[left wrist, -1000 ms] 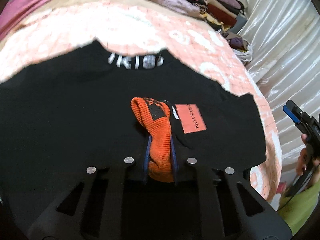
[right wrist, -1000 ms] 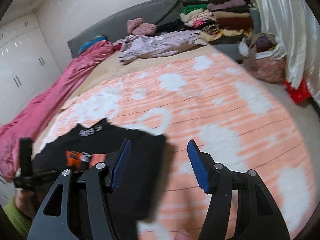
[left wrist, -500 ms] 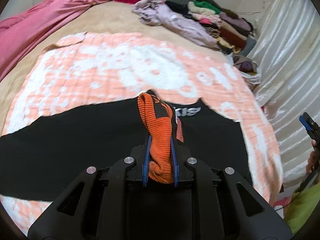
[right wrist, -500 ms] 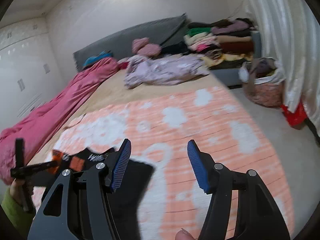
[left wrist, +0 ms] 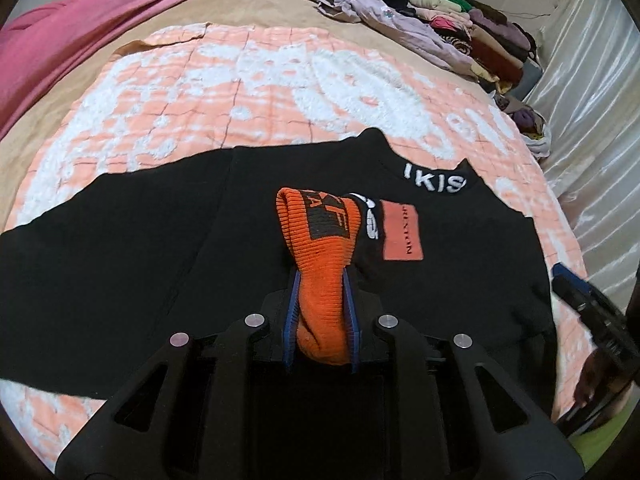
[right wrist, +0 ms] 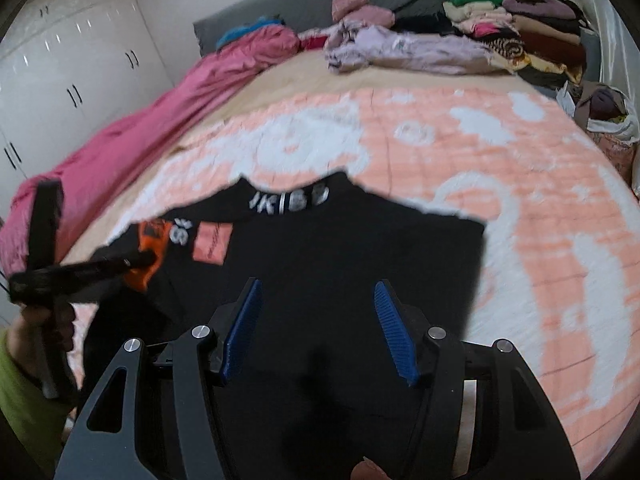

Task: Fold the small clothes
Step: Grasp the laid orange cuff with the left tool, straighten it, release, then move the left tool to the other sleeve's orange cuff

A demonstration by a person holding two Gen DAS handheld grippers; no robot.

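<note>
My right gripper [right wrist: 318, 328] had swung over the black shirt [left wrist: 120, 264], jaws released, while my left gripper's [left wrist: 320, 312] jaws, opening, gripped its orange cuff [left wrist: 320, 240]; folding barely begun.

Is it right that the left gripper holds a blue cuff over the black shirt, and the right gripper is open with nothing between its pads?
Not quite: the cuff is orange, not blue; only the gripper's pads are blue. The left wrist view shows it between the pads of the left gripper, whose jaws are opening slightly, over the black shirt. The right gripper is indeed open with nothing between its pads.
</note>
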